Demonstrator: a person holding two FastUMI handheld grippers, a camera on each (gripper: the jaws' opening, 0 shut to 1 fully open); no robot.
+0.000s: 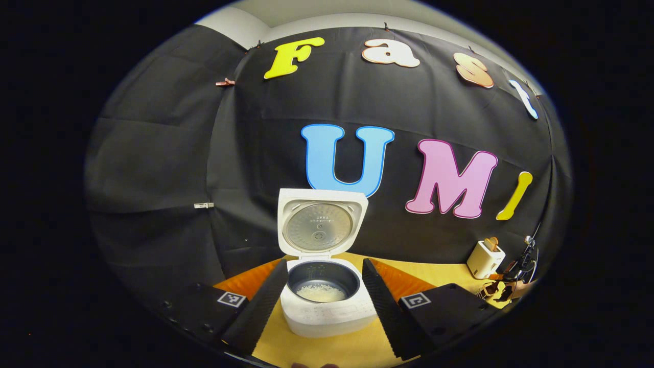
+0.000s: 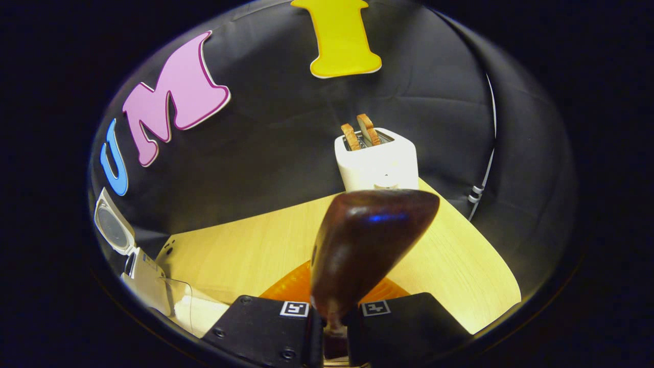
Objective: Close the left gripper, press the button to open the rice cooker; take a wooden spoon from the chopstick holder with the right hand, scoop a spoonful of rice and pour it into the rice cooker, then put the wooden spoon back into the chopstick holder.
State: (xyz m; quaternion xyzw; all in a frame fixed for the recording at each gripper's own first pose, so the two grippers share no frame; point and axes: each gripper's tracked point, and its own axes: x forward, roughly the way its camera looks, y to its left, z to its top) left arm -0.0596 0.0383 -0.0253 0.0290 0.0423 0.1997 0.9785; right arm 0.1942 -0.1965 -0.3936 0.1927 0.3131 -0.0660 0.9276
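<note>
While the left claw (image 1: 321,301) gapes before one open rice cooker (image 1: 327,306), the right claw (image 2: 329,327) grips one wooden spoon (image 2: 365,245).

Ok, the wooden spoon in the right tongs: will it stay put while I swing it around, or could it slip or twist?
Probably stiff: the wooden spoon looks like solid carved wood, so it shouldn't flex. Its surface shows a glossy highlight, so it may be slick. The right tongs pinch only the narrow neck while the broad bowl stands well above them, so it could pivot in the grip if swung fast.
</note>
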